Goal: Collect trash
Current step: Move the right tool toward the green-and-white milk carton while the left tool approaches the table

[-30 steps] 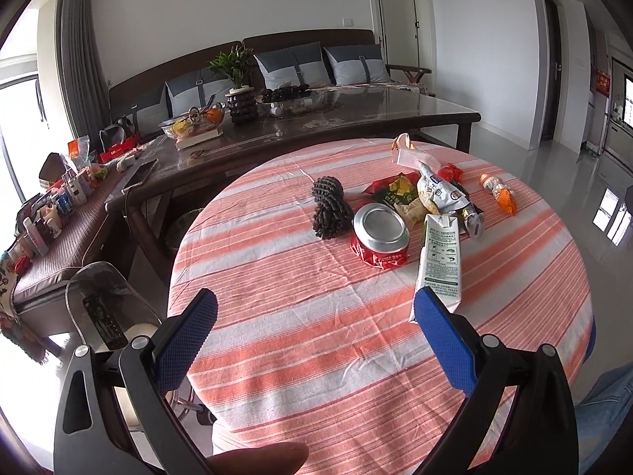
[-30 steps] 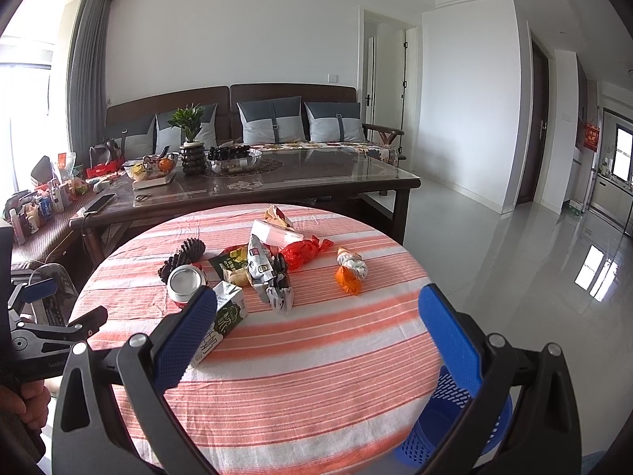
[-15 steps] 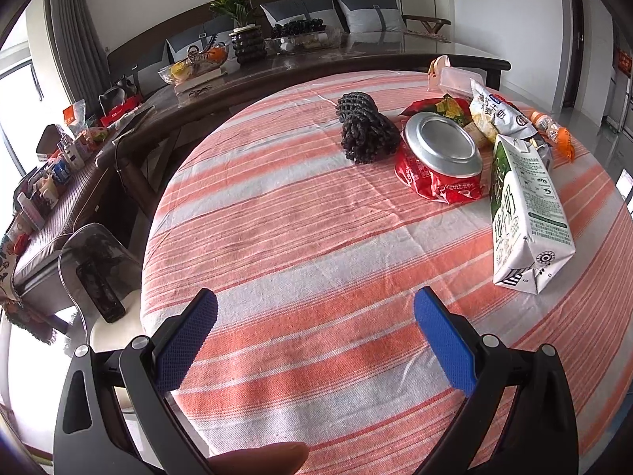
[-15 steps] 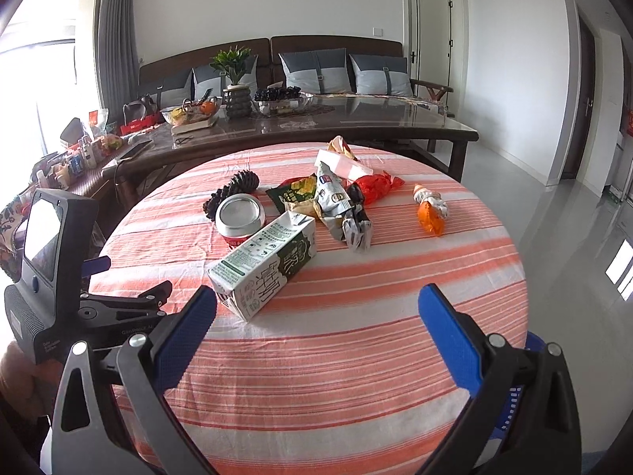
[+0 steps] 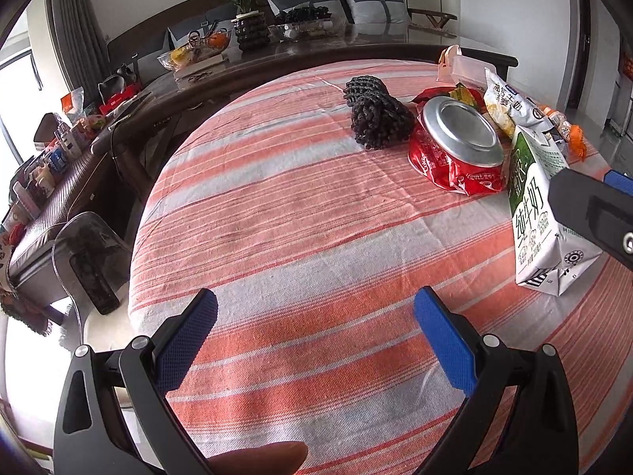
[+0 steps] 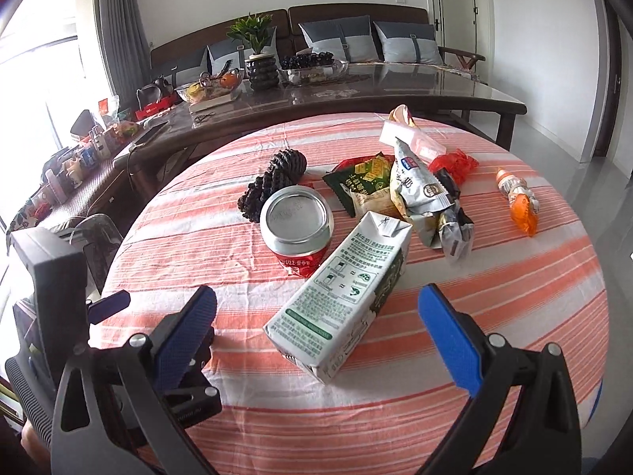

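Trash lies on a round table with an orange striped cloth (image 6: 514,277). A green and white milk carton (image 6: 344,297) lies on its side just ahead of my right gripper (image 6: 316,336), which is open and empty. Behind the carton sit a crushed red can (image 6: 297,229), silver snack wrappers (image 6: 419,194), a green packet (image 6: 356,178), a red wrapper (image 6: 455,162) and a small orange bottle (image 6: 518,202). My left gripper (image 5: 312,340) is open over bare cloth at the table's left side, with the can (image 5: 459,146) and carton (image 5: 534,213) far ahead to its right.
A dark pine cone (image 6: 277,182) lies beside the can. A long dark table (image 6: 356,91) with a plant, fruit bowls and clutter stands behind, with a sofa beyond. A clear chair (image 5: 87,261) stands left of the round table. A blue basket edge (image 6: 597,399) shows at lower right.
Both grippers have moved forward and lower over the table. The carton now lies just ahead of the right gripper, whose body has entered the left wrist view. Both stay open.
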